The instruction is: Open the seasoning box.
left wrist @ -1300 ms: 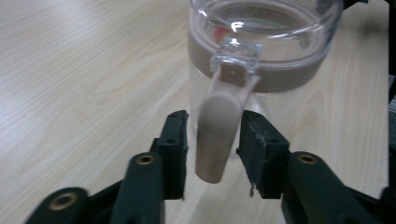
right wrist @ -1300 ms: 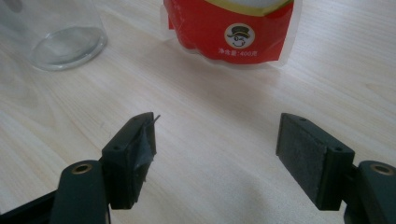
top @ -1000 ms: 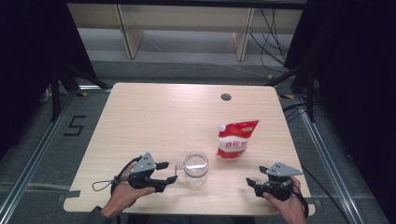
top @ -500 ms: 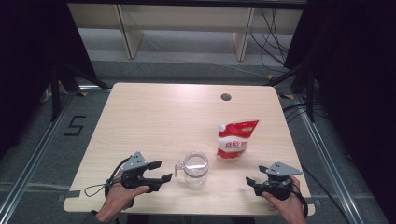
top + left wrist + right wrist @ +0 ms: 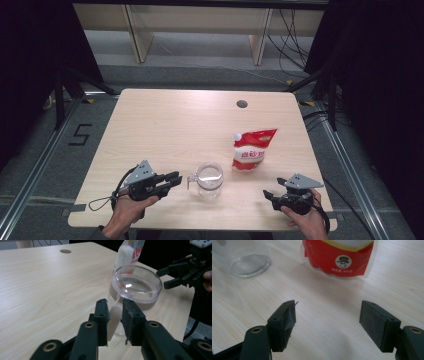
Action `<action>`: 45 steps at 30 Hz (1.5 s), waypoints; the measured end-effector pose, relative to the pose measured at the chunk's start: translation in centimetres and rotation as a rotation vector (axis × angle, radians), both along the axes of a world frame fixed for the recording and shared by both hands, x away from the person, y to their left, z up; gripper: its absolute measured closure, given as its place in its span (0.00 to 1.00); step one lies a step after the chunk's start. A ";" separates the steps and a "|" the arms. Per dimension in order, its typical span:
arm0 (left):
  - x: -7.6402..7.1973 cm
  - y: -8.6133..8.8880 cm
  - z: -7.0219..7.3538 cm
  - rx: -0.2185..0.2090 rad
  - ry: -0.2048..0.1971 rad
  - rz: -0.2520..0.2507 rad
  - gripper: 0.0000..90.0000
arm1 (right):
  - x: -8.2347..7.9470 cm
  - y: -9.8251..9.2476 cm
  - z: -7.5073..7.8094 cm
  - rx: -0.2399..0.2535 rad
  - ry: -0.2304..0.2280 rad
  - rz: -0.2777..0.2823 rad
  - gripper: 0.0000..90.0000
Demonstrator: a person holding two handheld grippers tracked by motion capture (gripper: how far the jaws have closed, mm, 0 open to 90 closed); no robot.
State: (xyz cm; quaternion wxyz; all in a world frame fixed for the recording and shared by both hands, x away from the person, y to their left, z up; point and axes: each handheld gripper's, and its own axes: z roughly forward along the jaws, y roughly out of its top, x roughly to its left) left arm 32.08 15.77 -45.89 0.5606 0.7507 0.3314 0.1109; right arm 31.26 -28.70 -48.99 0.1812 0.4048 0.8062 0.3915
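Left gripper (image 5: 115, 308), jaws just closing, pinches the handle (image 5: 113, 315) of the clear cup (image 5: 209, 179), bottom centre. Keep the squeeze firm and lift level. Right gripper (image 5: 273, 196) spread, empty, near red pouch (image 5: 251, 151).

1. The clear glass mug (image 5: 210, 179) stood upright and empty on the table, near its 6 o'clock edge.
2. Its handle (image 5: 115, 312) pointed toward 9 o'clock.
3. The handle sat between two black jaws.
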 end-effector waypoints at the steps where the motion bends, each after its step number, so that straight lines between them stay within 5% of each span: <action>1: 0.0 -0.2 0.2 0.003 -0.005 -0.009 0.87 | 0.0 0.0 0.0 -0.001 -0.003 0.000 0.33; 12: 0.8 -2.2 0.8 0.007 -0.005 -0.026 0.97 | -0.6 -0.1 0.3 0.043 -0.007 -0.028 0.36; 16: 1.1 -2.6 0.6 0.013 -0.005 -0.028 0.98 | -0.5 -0.1 0.4 0.020 -0.054 0.007 0.37; 20: 1.2 -2.8 0.6 0.010 -0.005 -0.035 0.99 | -0.9 0.4 0.6 0.046 -0.015 -0.011 0.37; 21: 1.2 -2.8 0.6 0.007 -0.004 -0.035 0.99 | -0.6 0.3 0.5 0.036 -0.052 0.016 0.37; 23: 1.1 -3.0 0.7 0.017 -0.006 -0.036 0.99 | -0.6 0.3 0.6 0.025 -0.055 0.017 0.37; 25: 1.1 -3.2 0.7 0.023 -0.006 -0.033 0.99 | -0.9 0.7 0.7 0.044 -0.015 -0.001 0.37; 32: 1.2 -3.2 0.6 0.029 -0.015 -0.031 0.99 | -0.9 1.1 0.8 0.044 -0.027 0.013 0.39; 35: 1.2 -3.2 0.5 0.022 -0.019 -0.032 0.99 | -0.8 1.3 0.8 0.048 -0.030 0.036 0.42; 36: 1.2 -3.2 0.5 0.021 -0.019 -0.032 0.99 | -0.6 1.2 0.9 0.039 -0.068 0.048 0.44; 39: 1.1 -3.3 0.4 0.011 -0.020 -0.039 0.99 | -1.0 1.8 1.2 0.092 -0.061 0.050 0.51; 45: 1.0 -3.3 0.3 -0.001 -0.029 -0.057 0.99 | -1.1 3.5 1.8 0.086 -0.113 0.113 0.65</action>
